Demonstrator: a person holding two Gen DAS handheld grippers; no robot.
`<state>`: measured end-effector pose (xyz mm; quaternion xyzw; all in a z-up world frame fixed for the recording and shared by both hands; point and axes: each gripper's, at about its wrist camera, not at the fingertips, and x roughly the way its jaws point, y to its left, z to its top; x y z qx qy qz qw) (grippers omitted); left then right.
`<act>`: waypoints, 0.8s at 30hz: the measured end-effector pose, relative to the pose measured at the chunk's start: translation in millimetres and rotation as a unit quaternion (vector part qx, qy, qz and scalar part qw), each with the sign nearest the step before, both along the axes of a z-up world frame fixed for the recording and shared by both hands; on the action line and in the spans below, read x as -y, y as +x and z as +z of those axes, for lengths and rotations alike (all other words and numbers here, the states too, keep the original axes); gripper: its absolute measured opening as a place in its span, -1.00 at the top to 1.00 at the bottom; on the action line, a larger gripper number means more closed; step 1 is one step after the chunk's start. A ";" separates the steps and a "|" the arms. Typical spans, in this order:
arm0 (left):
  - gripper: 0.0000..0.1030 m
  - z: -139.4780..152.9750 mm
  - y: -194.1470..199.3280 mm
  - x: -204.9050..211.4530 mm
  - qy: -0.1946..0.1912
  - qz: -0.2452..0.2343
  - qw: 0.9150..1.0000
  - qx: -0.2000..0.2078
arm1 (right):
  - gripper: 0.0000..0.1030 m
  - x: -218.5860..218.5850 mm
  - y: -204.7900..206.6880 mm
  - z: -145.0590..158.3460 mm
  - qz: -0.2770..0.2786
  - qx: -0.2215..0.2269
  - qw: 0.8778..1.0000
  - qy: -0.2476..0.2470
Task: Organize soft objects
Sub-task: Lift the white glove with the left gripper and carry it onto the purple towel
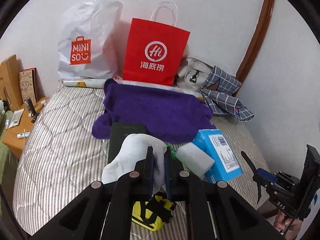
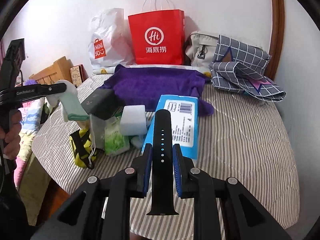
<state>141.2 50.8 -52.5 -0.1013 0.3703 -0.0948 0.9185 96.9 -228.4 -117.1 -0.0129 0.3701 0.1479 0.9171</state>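
My left gripper [image 1: 159,152] is shut on a white sock [image 1: 138,152] and holds it above the striped bed [image 1: 60,150]; the sock also shows in the right wrist view [image 2: 70,102]. My right gripper [image 2: 162,150] is shut on a black watch strap [image 2: 162,160] and holds it above the bed. A purple towel [image 1: 152,112] lies spread behind. A white foam block [image 1: 195,161], a blue box [image 1: 220,154], a dark green book [image 1: 124,138] and a yellow-black pouch [image 1: 154,214] lie below the grippers.
A red paper bag [image 1: 156,54] and a white Miniso bag [image 1: 88,46] stand against the wall. A grey bag [image 1: 194,74] and a checked cloth [image 1: 224,94] lie at the back right. A wooden bedside table [image 1: 16,128] with small items stands left.
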 end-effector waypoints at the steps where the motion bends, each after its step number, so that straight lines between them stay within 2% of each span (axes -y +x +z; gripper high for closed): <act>1: 0.82 1.4 0.2 -1.6 0.000 0.003 1.000 0.002 | 0.61 0.0 2.1 1.7 0.000 0.002 1.000 -0.001; 8: 0.82 8.2 9.7 -15.4 -0.003 0.023 1.000 0.003 | 0.61 0.5 23.0 13.5 -0.017 0.004 1.000 0.002; 24: 0.82 25.0 54.7 -22.3 -0.003 0.034 0.999 0.014 | 0.61 -9.3 86.8 43.1 -0.020 0.021 0.999 0.016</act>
